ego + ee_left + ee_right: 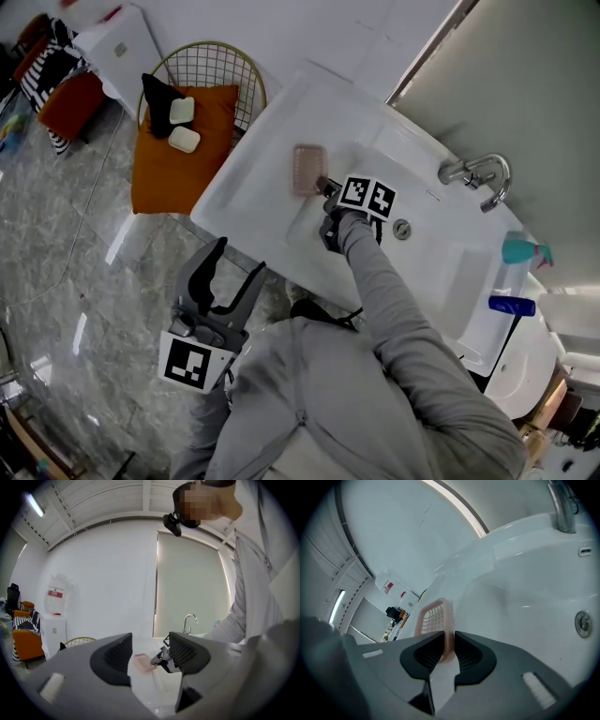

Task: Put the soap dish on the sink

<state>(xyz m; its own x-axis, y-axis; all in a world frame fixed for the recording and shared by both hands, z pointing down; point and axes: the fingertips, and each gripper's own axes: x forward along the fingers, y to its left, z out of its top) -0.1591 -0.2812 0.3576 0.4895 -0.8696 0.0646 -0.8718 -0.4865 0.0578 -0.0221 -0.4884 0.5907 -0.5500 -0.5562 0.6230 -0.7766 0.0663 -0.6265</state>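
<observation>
My right gripper [448, 648] is closed almost fully, pinching the pink slotted soap dish [432, 616] by its near rim. The dish juts ahead of my fingertips, over the white sink's [246, 183] flat ledge. It looks like light, stiff, slick plastic, so this thin rim hold could pivot. My left gripper [150, 651] hangs wide open and empty, well behind.

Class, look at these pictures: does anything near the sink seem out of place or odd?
Two pale bars, likely soap, lie on an orange cushion in a wire basket beside the sink, an odd spot. The soap dish itself is empty, clamped in the right gripper.
</observation>
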